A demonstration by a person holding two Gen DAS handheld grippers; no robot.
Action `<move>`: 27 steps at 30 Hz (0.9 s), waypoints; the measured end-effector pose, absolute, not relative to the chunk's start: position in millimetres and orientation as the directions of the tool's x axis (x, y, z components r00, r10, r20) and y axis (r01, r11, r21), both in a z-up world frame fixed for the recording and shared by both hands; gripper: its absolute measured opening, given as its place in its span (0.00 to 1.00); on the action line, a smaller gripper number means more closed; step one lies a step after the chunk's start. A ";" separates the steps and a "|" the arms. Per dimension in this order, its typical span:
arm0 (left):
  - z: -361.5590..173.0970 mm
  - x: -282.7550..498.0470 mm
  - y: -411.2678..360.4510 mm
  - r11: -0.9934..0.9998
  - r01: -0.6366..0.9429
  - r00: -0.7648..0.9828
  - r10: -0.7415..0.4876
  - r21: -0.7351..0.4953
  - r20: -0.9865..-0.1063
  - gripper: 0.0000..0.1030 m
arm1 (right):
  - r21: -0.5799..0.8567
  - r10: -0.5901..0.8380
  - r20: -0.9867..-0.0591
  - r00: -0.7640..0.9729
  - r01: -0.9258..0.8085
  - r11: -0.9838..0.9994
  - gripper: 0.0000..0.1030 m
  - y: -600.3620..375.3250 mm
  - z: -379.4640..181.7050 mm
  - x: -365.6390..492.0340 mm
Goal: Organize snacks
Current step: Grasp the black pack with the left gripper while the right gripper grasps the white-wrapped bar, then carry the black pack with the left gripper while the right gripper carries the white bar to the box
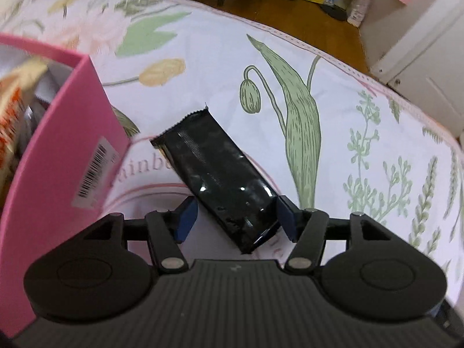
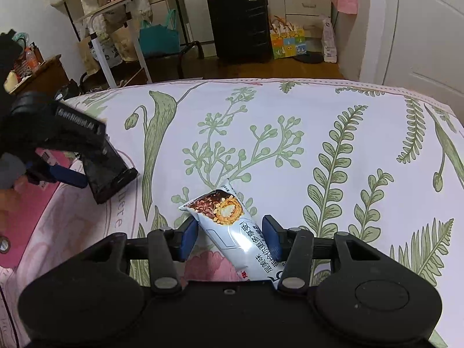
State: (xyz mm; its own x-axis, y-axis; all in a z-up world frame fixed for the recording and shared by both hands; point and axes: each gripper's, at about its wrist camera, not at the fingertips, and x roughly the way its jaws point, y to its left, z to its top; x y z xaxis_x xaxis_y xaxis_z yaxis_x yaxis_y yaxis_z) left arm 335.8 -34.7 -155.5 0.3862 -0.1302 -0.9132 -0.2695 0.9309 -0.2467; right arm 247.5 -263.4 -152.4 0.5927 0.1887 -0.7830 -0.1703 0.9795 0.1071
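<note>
A glossy black snack packet point(image 1: 220, 174) lies slanted between my left gripper's point(image 1: 235, 217) blue pads, which press on its near end from both sides. Just left of it stands a pink box point(image 1: 72, 133) with a barcode label and an orange-and-cream packet point(image 1: 11, 110) inside. In the right wrist view the same black packet point(image 2: 110, 171) hangs at the far left in the left gripper's fingers point(image 2: 69, 178), beside the pink box. My right gripper point(image 2: 230, 239) is shut on a pale blue packet point(image 2: 232, 226) printed with a chocolate roll, low over the bedspread.
Everything sits on a bed with a white floral spread point(image 2: 290, 145); its far edge point(image 2: 261, 82) drops to a wooden floor. Beyond stand a black suitcase point(image 2: 239, 23), a folding rack point(image 2: 116, 29), bags and white cupboard doors point(image 2: 420, 43).
</note>
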 end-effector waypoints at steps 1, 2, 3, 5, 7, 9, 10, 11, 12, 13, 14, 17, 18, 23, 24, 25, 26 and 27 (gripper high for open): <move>-156.8 336.0 -32.5 0.920 -0.290 0.394 -0.135 -0.262 -0.909 0.64 | 0.106 0.189 -0.783 0.593 -0.173 0.979 0.53 -263.8 -152.5 247.1; -158.4 336.1 -31.1 0.910 -0.309 0.402 -0.140 -0.278 -0.905 0.66 | 0.105 0.190 -0.782 0.593 -0.176 0.979 0.53 -264.3 -152.7 246.6; -160.2 336.6 -29.2 0.898 -0.327 0.414 -0.143 -0.294 -0.899 0.69 | 0.103 0.191 -0.782 0.594 -0.179 0.979 0.53 -264.4 -152.7 246.1; -164.5 337.6 -24.6 0.876 -0.362 0.431 -0.147 -0.320 -0.890 0.72 | 0.100 0.192 -0.780 0.595 -0.184 0.978 0.53 -265.0 -153.1 244.5; -165.2 340.3 -26.8 0.885 -0.355 0.436 -0.130 -0.303 -0.891 0.73 | 0.098 0.192 -0.778 0.598 -0.186 0.978 0.53 -264.6 -153.8 242.4; -166.2 342.5 -30.4 0.891 -0.352 0.433 -0.118 -0.288 -0.894 0.74 | 0.093 0.191 -0.777 0.600 -0.191 0.977 0.53 -264.3 -154.0 240.5; -166.4 343.2 -31.0 0.889 -0.357 0.433 -0.115 -0.287 -0.894 0.75 | 0.089 0.189 -0.777 0.601 -0.193 0.977 0.53 -264.4 -154.2 239.7; -166.7 344.0 -31.8 0.886 -0.365 0.433 -0.108 -0.284 -0.895 0.76 | 0.086 0.188 -0.777 0.601 -0.194 0.977 0.53 -264.1 -154.0 238.7; -166.8 345.1 -33.1 0.888 -0.365 0.433 -0.102 -0.278 -0.896 0.76 | 0.085 0.187 -0.777 0.602 -0.194 0.977 0.53 -263.9 -153.3 237.9; -166.9 345.8 -36.6 0.900 -0.348 0.432 -0.094 -0.261 -0.897 0.75 | 0.086 0.187 -0.777 0.601 -0.193 0.977 0.53 -264.4 -152.7 236.7; -166.7 346.0 -40.5 0.917 -0.322 0.427 -0.082 -0.236 -0.901 0.71 | 0.091 0.189 -0.775 0.602 -0.190 0.978 0.53 -265.3 -151.9 235.4; -164.3 343.1 -46.6 0.953 -0.232 0.439 -0.075 -0.194 -0.895 0.63 | 0.094 0.185 -0.774 0.606 -0.180 0.979 0.52 -265.7 -151.2 233.6; -163.7 342.0 -45.6 0.955 -0.220 0.439 -0.083 -0.197 -0.894 0.61 | 0.091 0.183 -0.777 0.603 -0.179 0.980 0.52 -264.5 -150.8 233.5; -159.3 334.9 -36.9 0.954 -0.187 0.429 -0.134 -0.234 -0.893 0.60 | 0.081 0.173 -0.787 0.592 -0.179 0.980 0.52 -259.1 -145.1 226.3; -157.6 332.1 -35.9 0.956 -0.178 0.428 -0.140 -0.235 -0.893 0.60 | 0.082 0.173 -0.788 0.591 -0.178 0.981 0.52 -257.7 -143.4 224.2; -156.2 329.1 -35.6 0.957 -0.169 0.428 -0.143 -0.235 -0.892 0.60 | 0.084 0.172 -0.789 0.590 -0.175 0.981 0.52 -256.8 -142.3 222.4; -155.0 325.6 -35.7 0.960 -0.156 0.428 -0.149 -0.235 -0.891 0.60 | 0.086 0.167 -0.791 0.588 -0.164 0.983 0.51 -255.5 -140.3 219.3; -152.3 320.9 -35.2 0.962 -0.142 0.426 -0.153 -0.233 -0.892 0.60 | 0.093 0.166 -0.794 0.585 -0.152 0.984 0.51 -254.4 -139.8 216.1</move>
State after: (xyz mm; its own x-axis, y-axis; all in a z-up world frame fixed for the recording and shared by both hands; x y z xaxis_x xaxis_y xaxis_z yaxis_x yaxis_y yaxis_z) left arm 320.9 -35.2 -152.3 0.4258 -0.1533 -0.8917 -0.1421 0.9620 -0.2332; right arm 216.1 -254.4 -139.8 0.5851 0.1660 -0.7938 -0.1525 0.9839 0.0933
